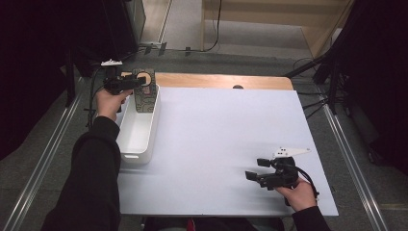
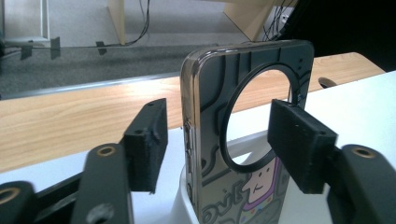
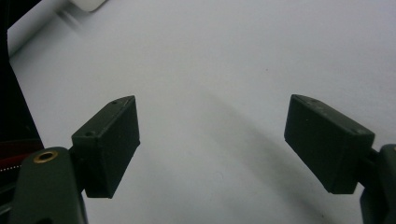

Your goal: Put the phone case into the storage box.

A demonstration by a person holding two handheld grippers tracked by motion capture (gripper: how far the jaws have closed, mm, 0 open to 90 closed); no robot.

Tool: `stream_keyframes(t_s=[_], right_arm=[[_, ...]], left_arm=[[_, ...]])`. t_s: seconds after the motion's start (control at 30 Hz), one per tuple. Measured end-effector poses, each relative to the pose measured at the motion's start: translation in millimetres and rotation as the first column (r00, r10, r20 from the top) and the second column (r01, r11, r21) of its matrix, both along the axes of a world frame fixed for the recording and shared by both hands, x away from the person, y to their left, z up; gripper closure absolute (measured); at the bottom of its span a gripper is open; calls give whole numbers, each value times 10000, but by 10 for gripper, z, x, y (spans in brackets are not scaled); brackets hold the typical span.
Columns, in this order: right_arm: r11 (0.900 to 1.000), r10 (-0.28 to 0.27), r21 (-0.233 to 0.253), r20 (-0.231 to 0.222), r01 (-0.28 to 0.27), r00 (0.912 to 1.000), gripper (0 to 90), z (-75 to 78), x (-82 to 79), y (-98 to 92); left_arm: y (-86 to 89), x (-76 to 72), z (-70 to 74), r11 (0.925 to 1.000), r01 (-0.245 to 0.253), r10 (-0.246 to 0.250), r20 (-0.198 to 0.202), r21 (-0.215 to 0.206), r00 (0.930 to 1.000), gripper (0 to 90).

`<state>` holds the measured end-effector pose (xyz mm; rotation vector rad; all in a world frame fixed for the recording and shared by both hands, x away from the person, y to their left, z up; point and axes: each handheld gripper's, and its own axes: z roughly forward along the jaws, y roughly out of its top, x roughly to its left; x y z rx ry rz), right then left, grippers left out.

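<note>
A phone case [image 1: 144,91] with a cartoon print and a round ring on its back stands upright at the far end of a white bin [image 1: 137,155]. My left gripper [image 1: 138,83] is open at the case's top, one jaw on each side. In the left gripper view the case [image 2: 210,140] stands between the pads; the right pad [image 2: 299,144] is at its edge and the left pad [image 2: 149,140] is a gap away. My right gripper [image 1: 256,169] is open over the white sheet [image 1: 226,130], and nothing lies between its pads [image 3: 107,144].
The white sheet covers most of a wooden table [image 1: 216,81], whose far strip is bare. The bin's rim [image 2: 183,186] shows below the case. Rails run along the floor on both sides, and cables lie at the far right.
</note>
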<state>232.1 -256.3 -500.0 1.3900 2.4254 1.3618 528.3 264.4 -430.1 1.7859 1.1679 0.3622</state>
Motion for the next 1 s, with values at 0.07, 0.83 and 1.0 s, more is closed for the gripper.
stream_keyframes(t_s=[0.07,0.83,1.0], right_arm=[[10000,-2,-4,18,2,10000,170,-1,2,-2],[9999,165,-43,-31,-165,9999,170,10,55,47],[9997,239,-83,-54,-240,9997,170,10,85,64]], left_arm=[[17,-1,4,9999,-7,5,-116,-127,9999,358],[267,-218,211,9999,-127,121,-879,-66,9961,307],[330,-308,256,9997,-140,115,-1071,-224,9942,306]])
